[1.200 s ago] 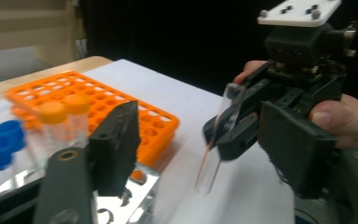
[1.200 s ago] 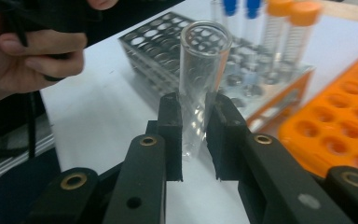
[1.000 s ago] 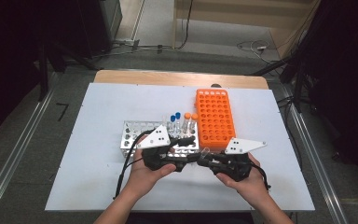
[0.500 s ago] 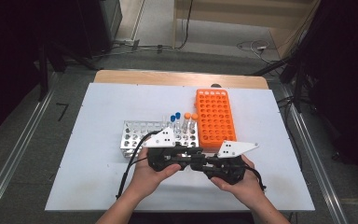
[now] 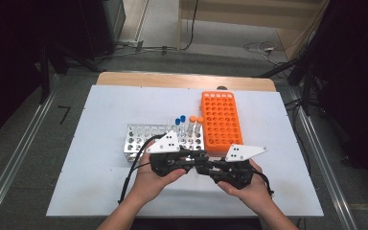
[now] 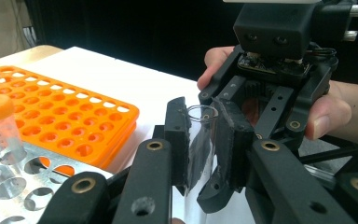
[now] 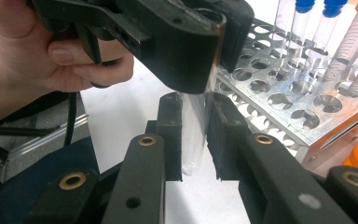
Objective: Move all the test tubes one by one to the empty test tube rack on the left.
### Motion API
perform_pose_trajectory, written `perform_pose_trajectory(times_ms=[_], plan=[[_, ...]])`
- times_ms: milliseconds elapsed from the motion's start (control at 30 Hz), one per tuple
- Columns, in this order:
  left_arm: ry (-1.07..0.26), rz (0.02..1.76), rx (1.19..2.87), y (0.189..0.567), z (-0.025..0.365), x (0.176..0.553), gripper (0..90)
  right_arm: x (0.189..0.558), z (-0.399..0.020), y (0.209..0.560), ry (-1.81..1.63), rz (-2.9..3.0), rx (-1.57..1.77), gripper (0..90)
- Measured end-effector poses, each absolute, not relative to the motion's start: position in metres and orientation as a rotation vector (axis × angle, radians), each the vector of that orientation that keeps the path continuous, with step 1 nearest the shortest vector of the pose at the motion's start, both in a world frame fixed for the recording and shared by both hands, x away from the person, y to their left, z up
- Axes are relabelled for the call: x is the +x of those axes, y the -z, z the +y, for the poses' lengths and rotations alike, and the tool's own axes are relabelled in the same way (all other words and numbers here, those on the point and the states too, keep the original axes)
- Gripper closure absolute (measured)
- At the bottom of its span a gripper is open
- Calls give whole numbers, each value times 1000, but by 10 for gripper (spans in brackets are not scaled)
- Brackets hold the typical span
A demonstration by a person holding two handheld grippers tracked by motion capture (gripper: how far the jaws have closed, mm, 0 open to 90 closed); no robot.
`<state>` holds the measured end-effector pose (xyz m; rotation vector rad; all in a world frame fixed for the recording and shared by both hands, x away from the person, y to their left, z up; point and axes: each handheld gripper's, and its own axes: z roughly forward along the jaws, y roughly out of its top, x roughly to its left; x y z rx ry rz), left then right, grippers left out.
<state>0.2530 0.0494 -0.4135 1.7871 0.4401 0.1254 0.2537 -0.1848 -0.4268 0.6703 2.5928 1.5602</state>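
White surface (image 5: 100,191) on wooden top, dark room. One orange rack (image 5: 220,122), one metal rack (image 5: 139,139), four capped tubes. Left gripper (image 5: 197,160) and right gripper (image 5: 202,165) both clamped on one clear tube (image 6: 200,149).

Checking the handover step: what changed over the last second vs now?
The left gripper swung in toward the right gripper, and its jaws have just been closing, now shut on the clear tube that the right gripper already clamps. So both hold one tube, uncapped, over the table in front of the metal rack. The racks, the orange rack and the capped tubes stayed put.
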Motion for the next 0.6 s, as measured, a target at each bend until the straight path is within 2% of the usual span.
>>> perform_pose_trajectory(times_ms=[167,300,400,500,600], plan=[[-151,443,1775,413,51,253,767,255,-188,428,-1565,2584,680,721],[-167,463,1748,411,57,255,767,256,-191,430,-1565,2554,677,621],[-177,478,1738,410,62,256,767,258,-194,432,-1586,2554,693,588],[-189,494,1727,409,66,257,767,259,-199,432,-1576,2532,694,485],[-198,504,1720,409,69,258,767,260,-203,431,-1570,2508,709,342]])
